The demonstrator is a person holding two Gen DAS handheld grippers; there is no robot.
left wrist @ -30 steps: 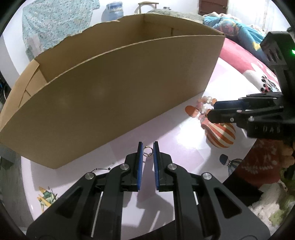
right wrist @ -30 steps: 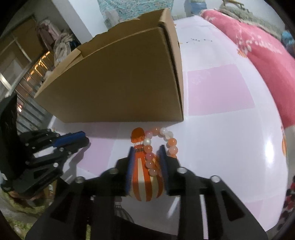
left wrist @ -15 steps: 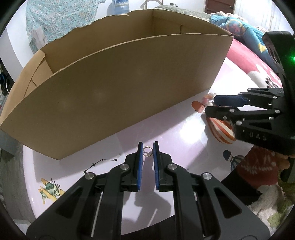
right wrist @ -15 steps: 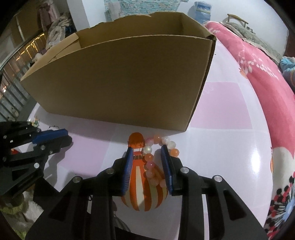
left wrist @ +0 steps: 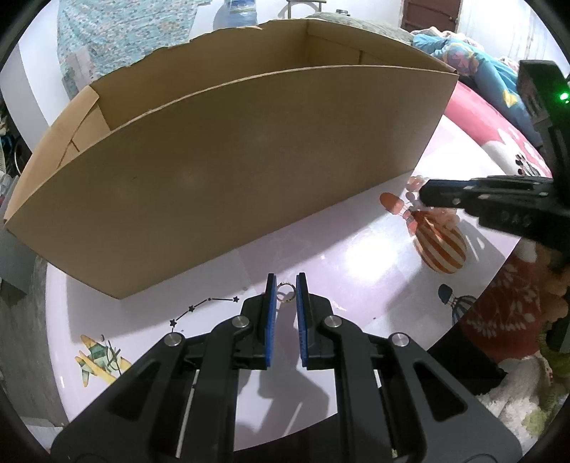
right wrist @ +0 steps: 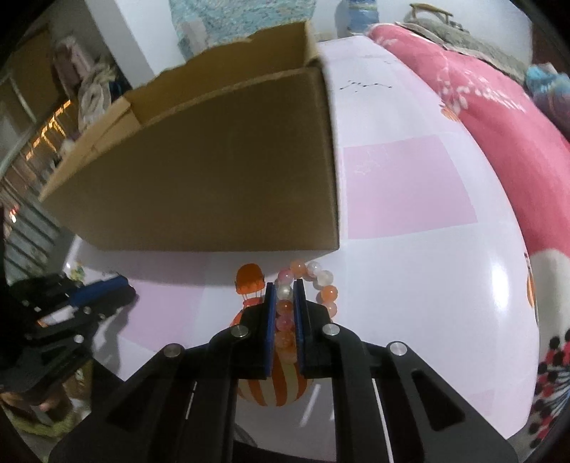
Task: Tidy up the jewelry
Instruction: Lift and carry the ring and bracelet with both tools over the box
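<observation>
Behind, perhaps a bed borders the glossy printed tabletop.

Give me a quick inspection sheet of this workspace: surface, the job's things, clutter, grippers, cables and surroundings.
Surface: glossy white and pink table printed with balloons, a plane and stars.
Job's things: open cardboard box standing on the table; small ring in front of it; bead bracelet near the box's corner, over a striped balloon print.
Clutter: nothing seen on the table.
Grippers: left gripper has its pads on either side of the ring, nearly together; right gripper is closing, pads pressing a run of the bracelet's beads.
Cables: nothing seen.
Surroundings: pink floral bedding, a water jug, patterned cloth on the wall.
</observation>
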